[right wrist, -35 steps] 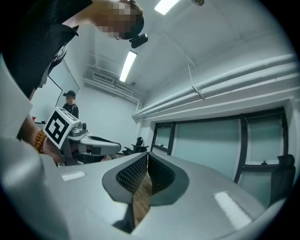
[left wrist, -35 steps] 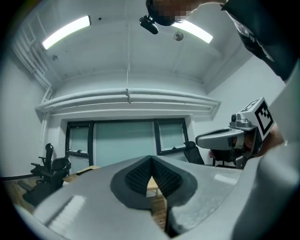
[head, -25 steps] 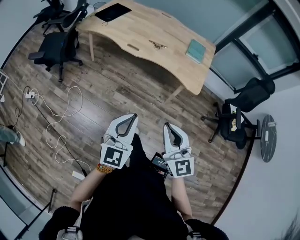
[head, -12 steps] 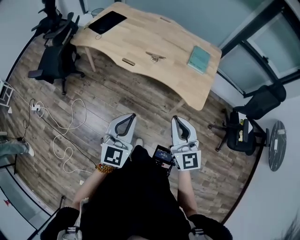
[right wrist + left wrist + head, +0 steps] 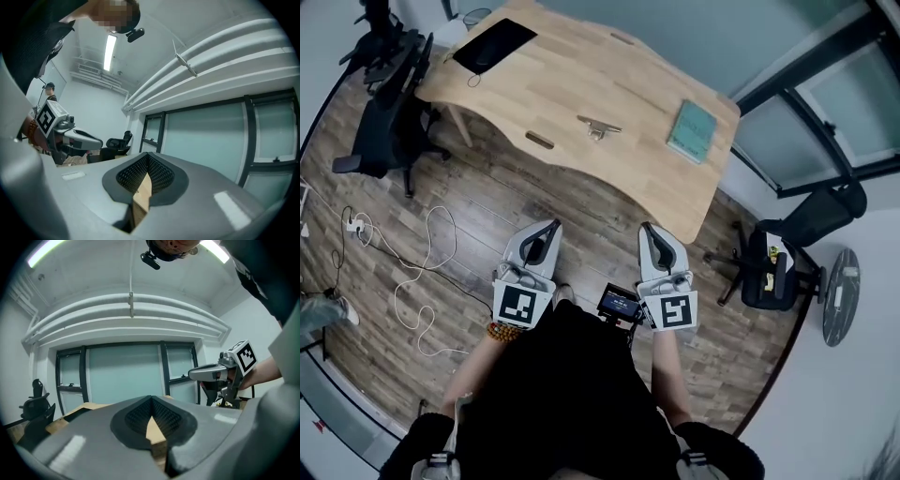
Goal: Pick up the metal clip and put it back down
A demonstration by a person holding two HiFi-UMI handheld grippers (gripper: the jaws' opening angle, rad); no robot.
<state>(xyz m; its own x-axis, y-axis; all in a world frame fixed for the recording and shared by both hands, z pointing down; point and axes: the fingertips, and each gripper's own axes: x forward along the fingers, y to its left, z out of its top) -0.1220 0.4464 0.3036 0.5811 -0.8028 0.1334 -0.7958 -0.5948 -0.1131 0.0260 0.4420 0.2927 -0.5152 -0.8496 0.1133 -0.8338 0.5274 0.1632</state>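
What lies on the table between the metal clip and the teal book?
Nothing. In the head view, the stretch of wooden table between the metal clip and the teal book is bare.

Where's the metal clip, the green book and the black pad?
metal clip [image 5: 598, 126], head view, its middle.
green book [image 5: 691, 131], head view, centre of its cover.
black pad [image 5: 494, 46], head view, its middle.

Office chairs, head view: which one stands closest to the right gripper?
The black chair just right of the right gripper. The chair by the window and the chairs at the table's left end stand farther off.
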